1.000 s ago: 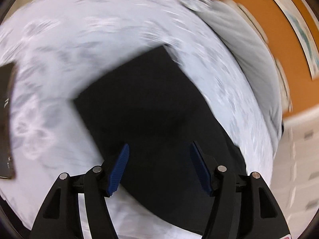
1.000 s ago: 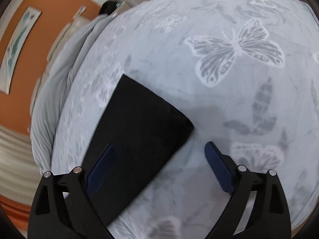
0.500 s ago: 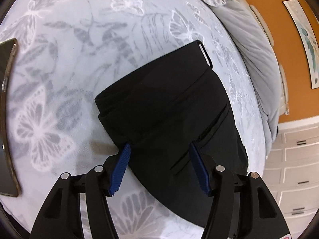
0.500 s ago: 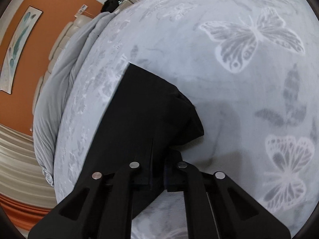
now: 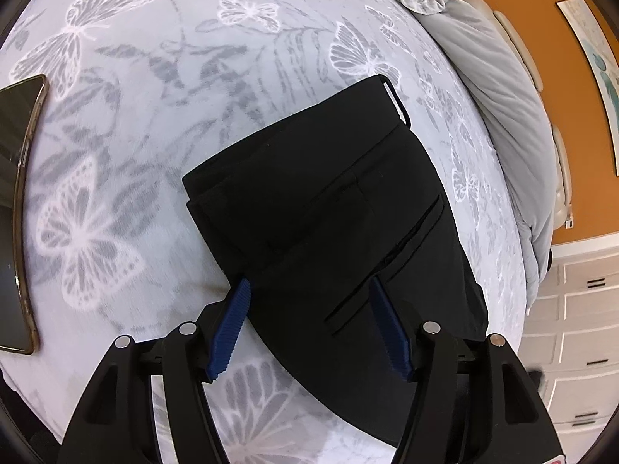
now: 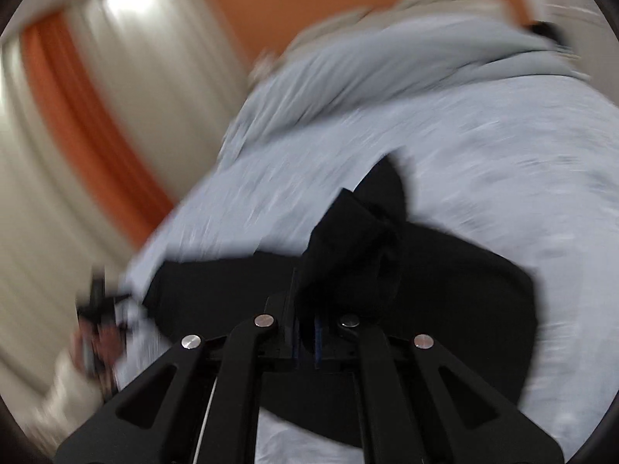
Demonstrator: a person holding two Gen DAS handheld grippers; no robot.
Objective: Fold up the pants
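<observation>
Progress is judged to be well advanced: the pants (image 5: 332, 224) are seen on the bed (image 5: 162, 127) as a compact black stack of several layers, with the waistband at the far end and a pocket slit on top.

Nearest in the left wrist view, the left hand-held gripper (image 5: 309, 328) is held wide open over the near end of the stack. One blue pad sits at the left edge of the fabric and the other above the top layer. Nothing is gripped; contact with the cloth cannot be confirmed.

In the right wrist view, which is heavily blurred, the right hand-held gripper (image 6: 307, 338) is closed tight on a bunched corner of the pants (image 6: 348, 255). That corner is raised clear of the remaining fabric, which lies flat on the bed (image 6: 483, 162).

One fold is judged to be in hand: the raised corner has not yet been laid down. Flattening and squaring of the stack are expected to remain.

Beyond the stack, a phone (image 5: 15, 208) lies at the left edge of the bed, well apart from the pants. A grey duvet (image 5: 499, 89) is bunched along the far side.
</observation>
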